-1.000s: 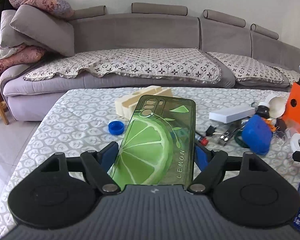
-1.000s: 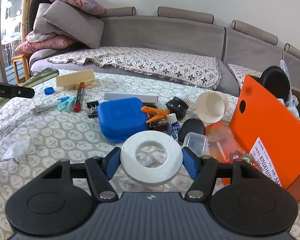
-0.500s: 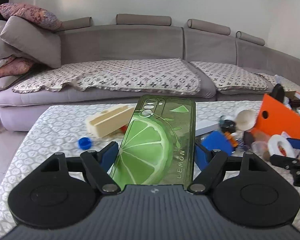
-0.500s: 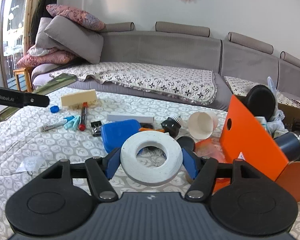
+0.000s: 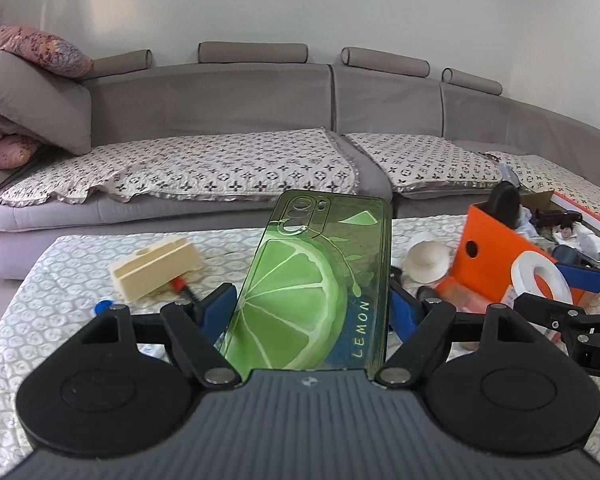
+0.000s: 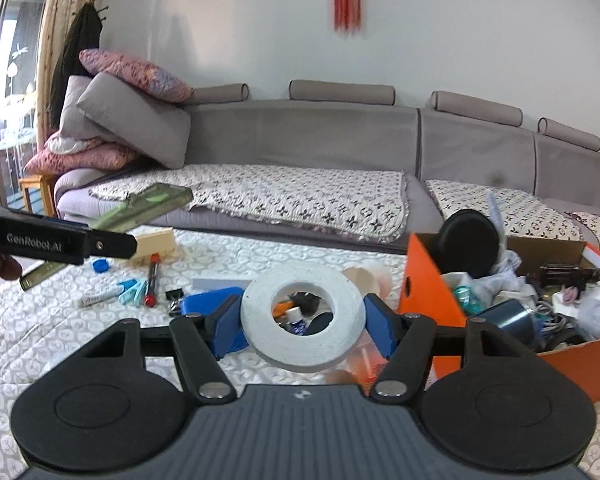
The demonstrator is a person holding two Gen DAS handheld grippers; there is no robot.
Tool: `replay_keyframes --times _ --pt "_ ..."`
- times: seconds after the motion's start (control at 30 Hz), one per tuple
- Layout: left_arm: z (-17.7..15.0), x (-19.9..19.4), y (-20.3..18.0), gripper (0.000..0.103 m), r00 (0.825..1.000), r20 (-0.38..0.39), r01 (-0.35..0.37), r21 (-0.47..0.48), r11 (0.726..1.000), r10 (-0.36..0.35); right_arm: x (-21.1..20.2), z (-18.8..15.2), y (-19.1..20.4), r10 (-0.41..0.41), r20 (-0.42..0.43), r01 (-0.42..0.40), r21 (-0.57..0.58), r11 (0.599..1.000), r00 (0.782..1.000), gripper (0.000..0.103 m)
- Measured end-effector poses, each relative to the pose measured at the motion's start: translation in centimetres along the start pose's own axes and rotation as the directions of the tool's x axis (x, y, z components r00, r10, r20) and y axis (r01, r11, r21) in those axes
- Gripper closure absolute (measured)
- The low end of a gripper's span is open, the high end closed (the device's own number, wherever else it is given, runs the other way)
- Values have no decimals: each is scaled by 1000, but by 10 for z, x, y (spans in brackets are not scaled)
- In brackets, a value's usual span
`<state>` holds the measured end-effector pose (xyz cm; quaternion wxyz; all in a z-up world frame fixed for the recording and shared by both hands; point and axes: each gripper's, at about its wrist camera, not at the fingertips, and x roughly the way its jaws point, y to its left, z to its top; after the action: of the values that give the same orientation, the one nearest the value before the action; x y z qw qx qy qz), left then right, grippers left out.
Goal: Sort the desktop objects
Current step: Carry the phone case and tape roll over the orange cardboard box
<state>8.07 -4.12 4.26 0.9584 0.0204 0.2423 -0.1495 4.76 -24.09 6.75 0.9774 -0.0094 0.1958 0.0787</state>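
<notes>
My left gripper (image 5: pixel 312 312) is shut on a green phone case (image 5: pixel 316 280) printed with a lime slice and the word LEMON, held flat above the table. The same phone case (image 6: pixel 148 202) shows at the left of the right wrist view. My right gripper (image 6: pixel 302 320) is shut on a white tape roll (image 6: pixel 302 318), lifted over the clutter. In the left wrist view that tape roll (image 5: pixel 540 280) hangs at the right, just in front of the orange box (image 5: pixel 488 252). The open orange box (image 6: pixel 432 284) stands right of the roll and holds several items.
On the patterned tablecloth (image 6: pixel 40 320) lie a cream stand (image 5: pixel 156 268), a blue bottle cap (image 6: pixel 101 265), a red marker (image 6: pixel 152 280), a tube (image 6: pixel 98 300), a blue case (image 6: pixel 208 304) and a paper cup (image 5: pixel 424 262). A grey sofa (image 5: pixel 260 120) runs behind the table.
Both grippers have risen and swung right toward the orange box, each keeping its grip. The tape roll now appears close beside the box in the left wrist view.
</notes>
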Motion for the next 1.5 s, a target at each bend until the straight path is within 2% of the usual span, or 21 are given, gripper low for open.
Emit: replay_keyframes --times 0.4,0.57,0.7,0.87,1.0,1.27,1.5 --pt "8 1 -34 24 999 30 23 16 1000 -23 -15 3 -26 -24 42 23 24 999 999 40" --pt "11 0 -53 23 999 54 -2 27 1000 0 -20 9 -42 -46 67 43 43 998 997 40" --pt "14 6 -69 23 998 66 -26 50 998 22 -23 16 -63 -83 90 77 65 995 993 39" --pt "18 12 -84 23 998 69 -4 49 999 1 -22 22 -96 -146 104 136 94 986 984 39" --pt "20 19 -102 23 997 71 16 65 998 -21 -17 21 -115 -189 100 176 124 977 977 39" --pt "26 36 -126 25 999 53 10 41 999 -12 -2 16 -148 -252 77 236 179 955 965 39" --pt "30 49 -144 25 1000 29 10 61 998 -12 9 14 -172 -294 60 274 229 934 954 39"
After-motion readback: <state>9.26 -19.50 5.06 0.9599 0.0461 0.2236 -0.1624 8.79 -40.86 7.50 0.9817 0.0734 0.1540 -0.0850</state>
